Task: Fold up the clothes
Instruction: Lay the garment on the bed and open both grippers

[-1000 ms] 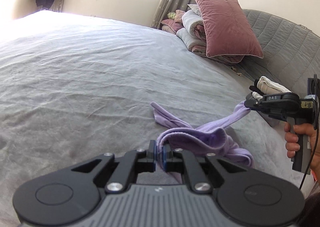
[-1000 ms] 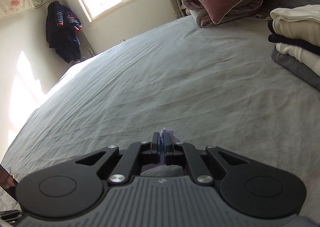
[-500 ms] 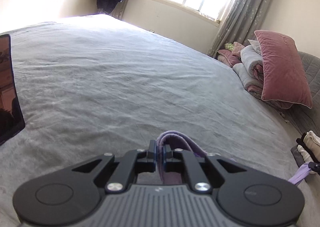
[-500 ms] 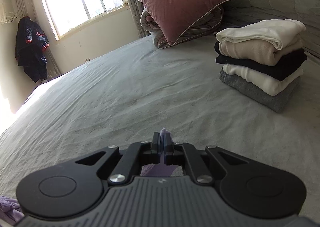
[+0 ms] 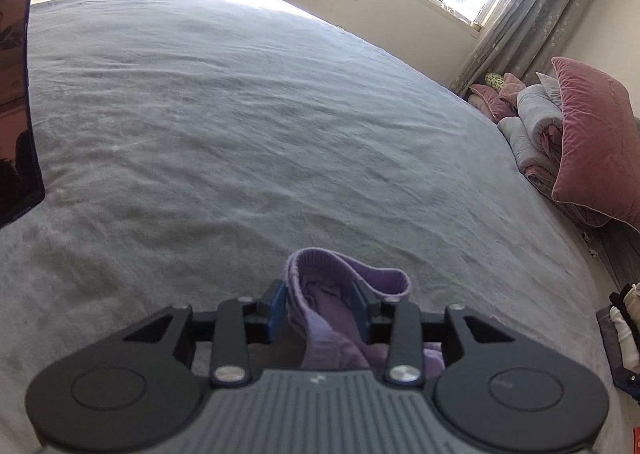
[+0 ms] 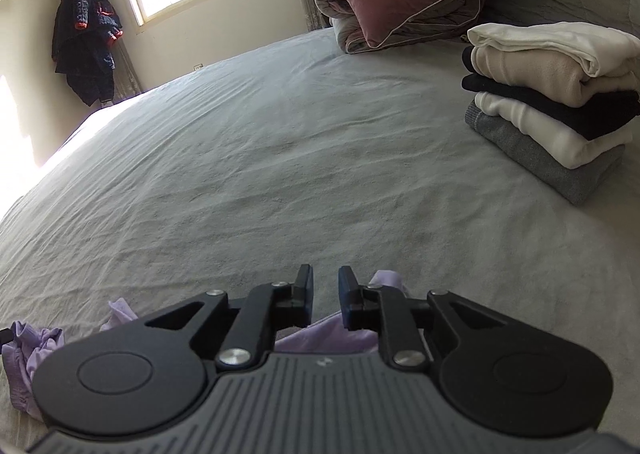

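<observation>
The left gripper [image 5: 320,304] has its jaws opening, a ribbed band of the lilac garment [image 5: 344,286] loose between them; the right gripper [image 6: 325,296] is opening too, nothing between its jaws, lilac cloth lying beneath it on the grey bed [image 6: 280,157]. Folding this piece looks barely begun. Only the right view shows all 5 folded items in the finished stack [image 6: 552,93]; only the left shows the ribbed band.

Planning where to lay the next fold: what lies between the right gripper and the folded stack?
Only bare grey bedsheet, between right gripper and stack, per right wrist view.
</observation>
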